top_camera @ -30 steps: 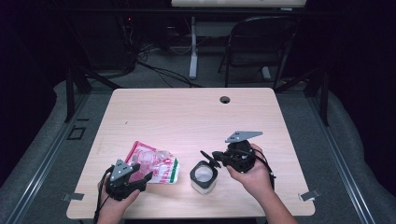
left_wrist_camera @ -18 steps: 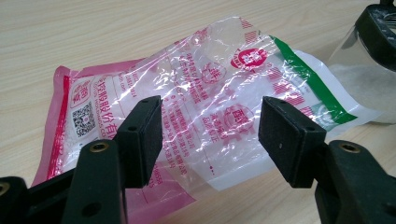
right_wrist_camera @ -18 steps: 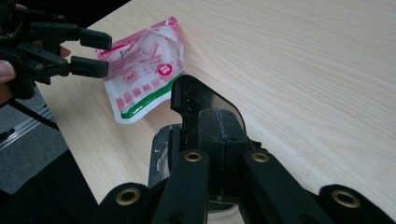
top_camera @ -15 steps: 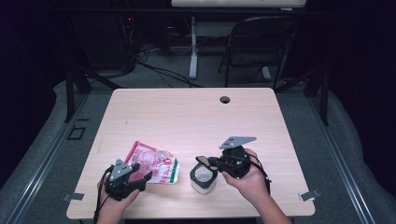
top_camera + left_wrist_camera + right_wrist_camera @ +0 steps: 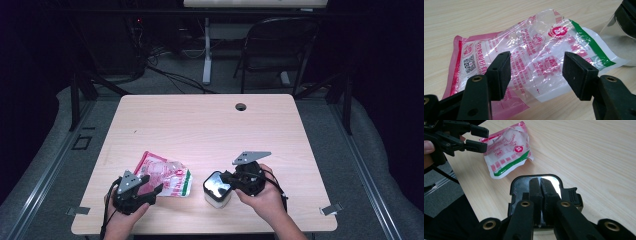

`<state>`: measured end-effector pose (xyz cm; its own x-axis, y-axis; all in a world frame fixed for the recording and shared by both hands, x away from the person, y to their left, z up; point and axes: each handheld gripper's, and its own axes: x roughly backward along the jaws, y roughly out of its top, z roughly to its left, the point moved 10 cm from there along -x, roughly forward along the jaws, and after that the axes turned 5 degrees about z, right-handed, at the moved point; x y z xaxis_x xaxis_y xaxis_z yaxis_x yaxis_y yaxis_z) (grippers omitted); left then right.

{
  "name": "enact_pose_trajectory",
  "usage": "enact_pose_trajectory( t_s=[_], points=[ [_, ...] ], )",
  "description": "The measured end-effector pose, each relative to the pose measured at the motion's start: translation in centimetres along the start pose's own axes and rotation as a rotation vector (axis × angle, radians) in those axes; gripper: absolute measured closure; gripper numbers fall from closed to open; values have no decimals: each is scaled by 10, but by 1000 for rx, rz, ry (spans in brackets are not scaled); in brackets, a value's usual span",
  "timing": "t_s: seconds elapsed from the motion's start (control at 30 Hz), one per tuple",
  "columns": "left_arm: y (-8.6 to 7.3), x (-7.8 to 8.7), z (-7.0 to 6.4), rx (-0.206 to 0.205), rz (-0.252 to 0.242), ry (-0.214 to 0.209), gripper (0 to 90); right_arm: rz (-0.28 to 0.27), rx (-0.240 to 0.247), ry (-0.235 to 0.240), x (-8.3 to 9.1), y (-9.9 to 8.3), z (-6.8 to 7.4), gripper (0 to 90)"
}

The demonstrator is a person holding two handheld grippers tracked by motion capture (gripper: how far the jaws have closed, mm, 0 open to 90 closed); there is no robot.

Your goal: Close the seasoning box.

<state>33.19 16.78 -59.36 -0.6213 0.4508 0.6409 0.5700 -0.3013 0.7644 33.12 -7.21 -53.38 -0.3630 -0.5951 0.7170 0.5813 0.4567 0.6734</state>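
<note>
A crumpled plastic bag (image 5: 167, 175) with pink and green print lies flat on the table near the front left. In the left gripper view my left gripper (image 5: 537, 60) stands open just above the bag (image 5: 536, 42), one jaw on each side of its near edge. A small white container (image 5: 216, 194) with a black-rimmed lid (image 5: 519, 187) stands right of the bag. My right gripper (image 5: 540, 180) is shut, its jaws together and resting on top of that lid. The high view shows the right gripper (image 5: 227, 176) at the container's right.
The light wooden table (image 5: 210, 130) has a cable hole (image 5: 241, 107) near its far edge. A folding chair (image 5: 280, 45) and cables stand on the floor beyond. In the right gripper view, the left gripper (image 5: 477, 138) hangs open over the bag (image 5: 507, 152).
My right gripper has moved left and down, from beside the container onto its lid. The left gripper and the bag have stayed about where they were.
</note>
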Motion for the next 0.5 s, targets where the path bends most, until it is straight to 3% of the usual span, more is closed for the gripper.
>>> enact_pose_trajectory(
  t_s=[0.5],
  points=[
    [0, 2, 2, 4, -3, 4, 395, -18, 2, 8, 10, -2, -1, 770]
  ],
)
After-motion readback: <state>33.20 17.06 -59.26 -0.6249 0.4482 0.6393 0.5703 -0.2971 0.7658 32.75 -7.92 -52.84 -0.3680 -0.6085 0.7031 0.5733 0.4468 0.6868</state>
